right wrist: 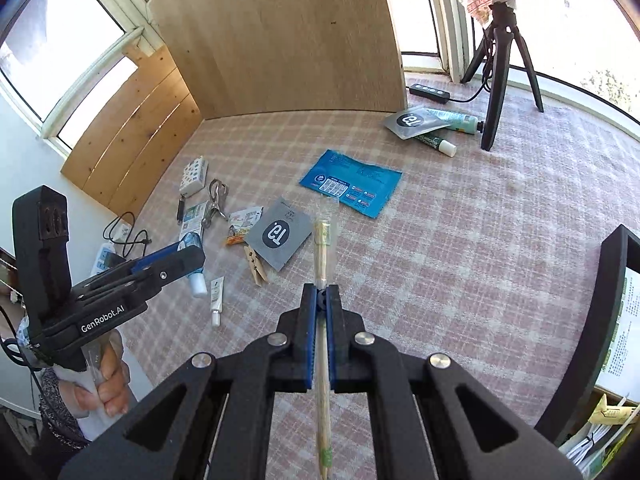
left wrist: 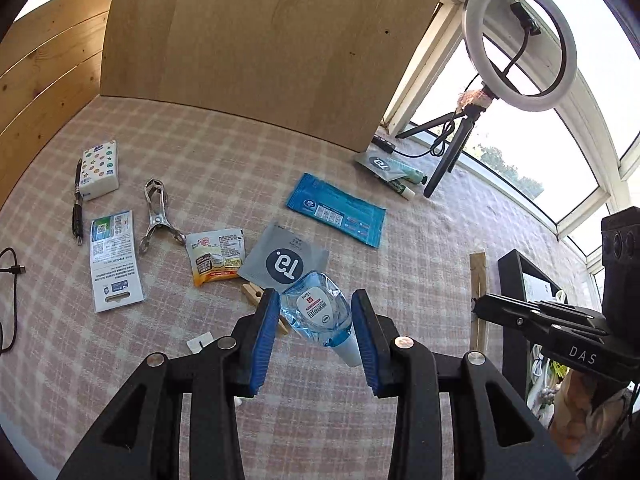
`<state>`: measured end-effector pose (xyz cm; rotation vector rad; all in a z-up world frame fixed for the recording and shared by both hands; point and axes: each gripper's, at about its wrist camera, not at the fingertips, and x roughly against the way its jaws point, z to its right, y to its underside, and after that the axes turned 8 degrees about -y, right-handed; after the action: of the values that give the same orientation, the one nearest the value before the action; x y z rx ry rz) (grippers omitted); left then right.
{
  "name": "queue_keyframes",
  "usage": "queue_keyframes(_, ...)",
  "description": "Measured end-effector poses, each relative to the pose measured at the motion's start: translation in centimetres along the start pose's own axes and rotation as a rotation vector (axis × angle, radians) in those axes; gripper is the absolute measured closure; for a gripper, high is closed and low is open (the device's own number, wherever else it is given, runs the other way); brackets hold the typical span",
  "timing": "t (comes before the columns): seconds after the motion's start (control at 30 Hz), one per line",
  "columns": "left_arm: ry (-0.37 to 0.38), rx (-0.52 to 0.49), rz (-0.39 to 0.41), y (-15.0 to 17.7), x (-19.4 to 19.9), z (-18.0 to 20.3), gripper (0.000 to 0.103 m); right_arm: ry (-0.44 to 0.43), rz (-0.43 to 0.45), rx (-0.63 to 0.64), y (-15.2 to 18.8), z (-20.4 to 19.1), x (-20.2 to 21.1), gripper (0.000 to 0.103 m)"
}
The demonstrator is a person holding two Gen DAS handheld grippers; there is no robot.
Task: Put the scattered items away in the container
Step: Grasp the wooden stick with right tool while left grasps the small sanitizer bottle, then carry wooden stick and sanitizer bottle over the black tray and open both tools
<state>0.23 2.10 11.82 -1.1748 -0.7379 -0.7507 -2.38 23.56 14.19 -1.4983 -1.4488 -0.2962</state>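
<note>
The left gripper [left wrist: 316, 320] is clamped on a small clear blue bottle [left wrist: 316, 312], white cap toward the camera, held above the checked surface [left wrist: 420, 240]. The right gripper [right wrist: 320, 304] is closed on wrapped chopsticks [right wrist: 322, 248] (they run between its pads). A grey sachet [left wrist: 286, 264], blue wipes pack [left wrist: 336, 210] and metal clip [left wrist: 156, 216] lie scattered. The black container [right wrist: 600, 320] sits at the right.

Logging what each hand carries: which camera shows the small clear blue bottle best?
The left wrist view: the small clear blue bottle sits between the left gripper fingers, label and white cap visible. The right wrist view shows only its lower end and cap behind that gripper.
</note>
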Motion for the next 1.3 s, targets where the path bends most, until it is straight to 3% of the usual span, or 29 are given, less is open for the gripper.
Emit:
queue_keyframes(0.27, 0.166, -0.15, -0.007, -0.3, 1.7, 8.8, 0.068, 0.063, 0.137, -0.105, 1.1, 4.9, 10.2, 0.098)
queue_keyframes(0.7, 0.408, -0.507, -0.137, 4.9, 0.8, 27.6, 0.068, 0.394, 0.299, -0.407, 10.6, 18.6, 26.5, 0.098)
queue_keyframes(0.87, 0.42, -0.61, -0.173, 7.3, -0.1, 31.5, 0.068, 0.481, 0.312, -0.484, 14.1, 21.7, 29.6, 0.098)
queue_keyframes(1.17, 0.404, -0.709, -0.22, 8.9, -2.0, 34.4, 0.067, 0.497, 0.312, -0.514, 16.0, 24.6, 30.1, 0.097)
queue_keyframes(1.23, 0.389, -0.701, -0.238, 9.1, -2.4, 34.7, 0.063, 0.486, 0.317, -0.533, 15.9, 24.9, 30.0, 0.077)
queue_keyframes(1.3, 0.387, -0.684, -0.218, 8.9, -2.3, 34.5, 0.06, 0.474, 0.349, -0.541, 16.0, 24.9, 30.3, 0.066)
